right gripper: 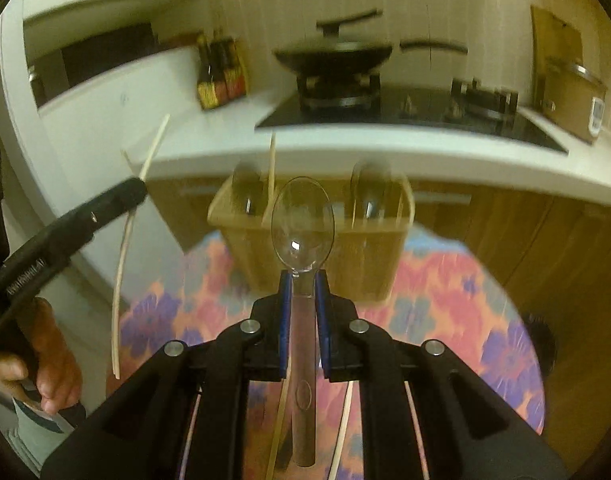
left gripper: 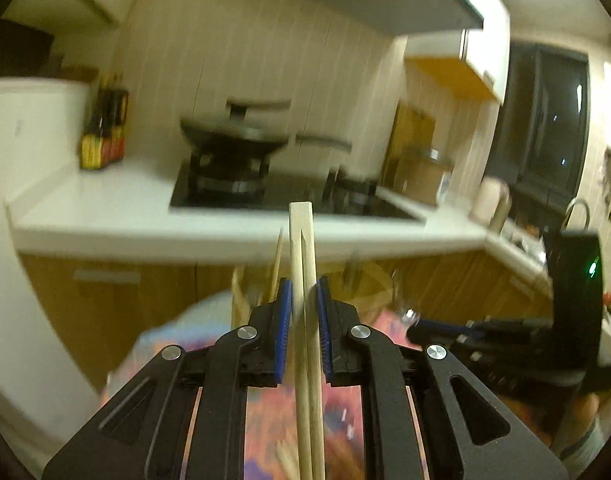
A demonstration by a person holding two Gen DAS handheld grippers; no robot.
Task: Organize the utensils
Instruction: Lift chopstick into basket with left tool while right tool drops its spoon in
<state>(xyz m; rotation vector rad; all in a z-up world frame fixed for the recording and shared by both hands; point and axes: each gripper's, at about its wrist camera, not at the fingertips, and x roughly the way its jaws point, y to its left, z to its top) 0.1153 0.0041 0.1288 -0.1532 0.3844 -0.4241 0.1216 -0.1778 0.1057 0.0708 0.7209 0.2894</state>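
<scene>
My left gripper (left gripper: 304, 292) is shut on a pair of pale wooden chopsticks (left gripper: 303, 248) that stick up past the blue pads. It also shows in the right wrist view (right gripper: 135, 188), at the left, with the chopsticks (right gripper: 123, 248) hanging below it. My right gripper (right gripper: 304, 280) is shut on the handle of a clear plastic spoon (right gripper: 302, 224), bowl forward. Just beyond the spoon stands a wooden utensil holder (right gripper: 317, 248) on a flowered cloth (right gripper: 457, 300), with spoons and a chopstick (right gripper: 272, 176) in it. The holder is partly hidden in the left wrist view (left gripper: 241, 296).
A white counter (right gripper: 345, 148) runs behind the holder, with a black hob, a lidded wok (right gripper: 333, 56), sauce bottles (right gripper: 221, 72) and a pot (right gripper: 573, 92). Wooden cabinet doors (right gripper: 525, 232) stand below. Loose chopsticks (right gripper: 343, 432) lie on the cloth under my right gripper.
</scene>
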